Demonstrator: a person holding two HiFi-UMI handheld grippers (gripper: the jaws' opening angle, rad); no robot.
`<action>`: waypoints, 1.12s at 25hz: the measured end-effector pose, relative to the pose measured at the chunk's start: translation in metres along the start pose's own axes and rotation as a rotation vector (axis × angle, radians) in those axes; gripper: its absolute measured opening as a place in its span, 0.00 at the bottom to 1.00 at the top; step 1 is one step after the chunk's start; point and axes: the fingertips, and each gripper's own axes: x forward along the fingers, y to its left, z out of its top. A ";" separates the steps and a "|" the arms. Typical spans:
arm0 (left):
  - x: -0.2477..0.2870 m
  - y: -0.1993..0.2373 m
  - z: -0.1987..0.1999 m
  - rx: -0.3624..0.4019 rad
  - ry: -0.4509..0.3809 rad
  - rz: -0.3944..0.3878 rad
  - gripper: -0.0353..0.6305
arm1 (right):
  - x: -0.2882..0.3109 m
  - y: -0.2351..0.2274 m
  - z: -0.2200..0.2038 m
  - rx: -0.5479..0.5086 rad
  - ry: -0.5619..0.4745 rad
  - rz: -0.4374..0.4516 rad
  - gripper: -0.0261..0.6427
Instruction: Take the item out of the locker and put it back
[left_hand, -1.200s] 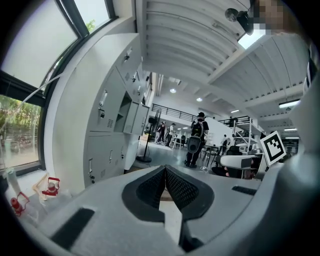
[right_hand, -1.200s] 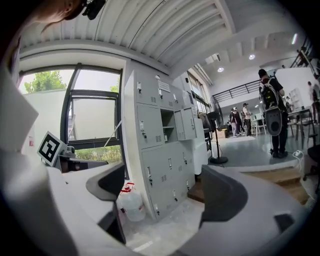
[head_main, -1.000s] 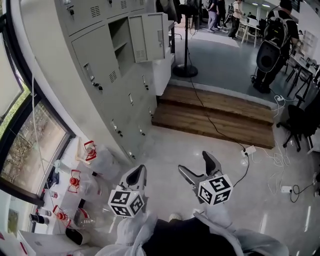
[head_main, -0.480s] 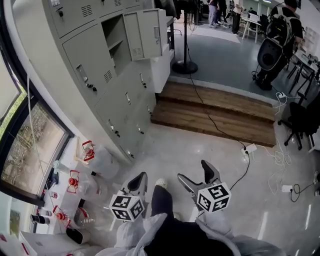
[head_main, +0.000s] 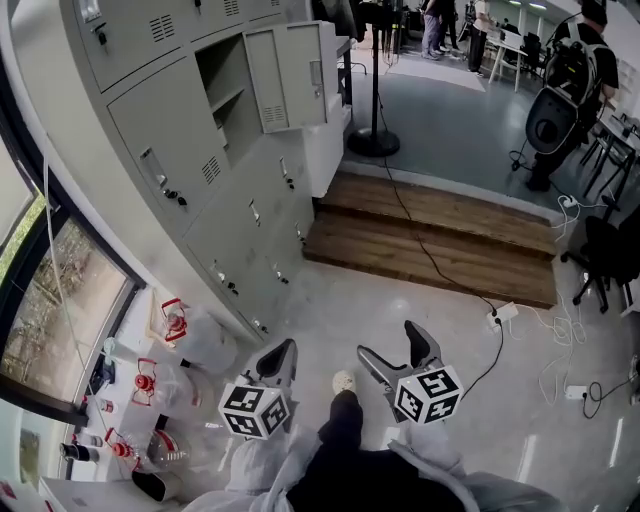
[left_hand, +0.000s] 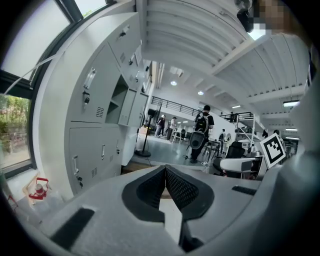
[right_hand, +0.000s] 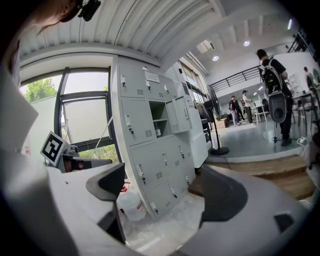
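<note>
A bank of grey lockers (head_main: 190, 170) runs up the left of the head view. One door (head_main: 295, 72) hangs open, showing a compartment (head_main: 228, 92) with a shelf; I cannot make out what lies inside. The same open compartment (right_hand: 160, 119) shows in the right gripper view, and as a dark opening (left_hand: 119, 100) in the left gripper view. My left gripper (head_main: 281, 352) is held low over the floor, jaws shut on nothing (left_hand: 165, 169). Beside it, my right gripper (head_main: 387, 340) is open and empty (right_hand: 165, 187). Both are well short of the lockers.
A wooden step (head_main: 430, 240) lies ahead on the right, with a cable and power strip (head_main: 503, 313) on the floor. Plastic jugs with red caps (head_main: 185, 325) stand by the window at the locker base. A stand's round base (head_main: 374, 143) and people are farther back. A shoe (head_main: 344, 381) shows between the grippers.
The view has drawn nearer to the lockers, which now sit lower and larger in the head view. A leg and shoe have come forward between the grippers. Both grippers keep their states.
</note>
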 end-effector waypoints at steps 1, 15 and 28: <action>0.009 0.005 0.006 0.000 -0.005 -0.001 0.07 | 0.009 -0.005 0.004 -0.001 0.000 0.001 0.75; 0.153 0.074 0.088 0.006 -0.040 -0.016 0.06 | 0.143 -0.077 0.076 -0.032 0.013 0.022 0.75; 0.218 0.133 0.114 0.005 -0.053 0.052 0.06 | 0.244 -0.110 0.102 -0.038 0.008 0.100 0.75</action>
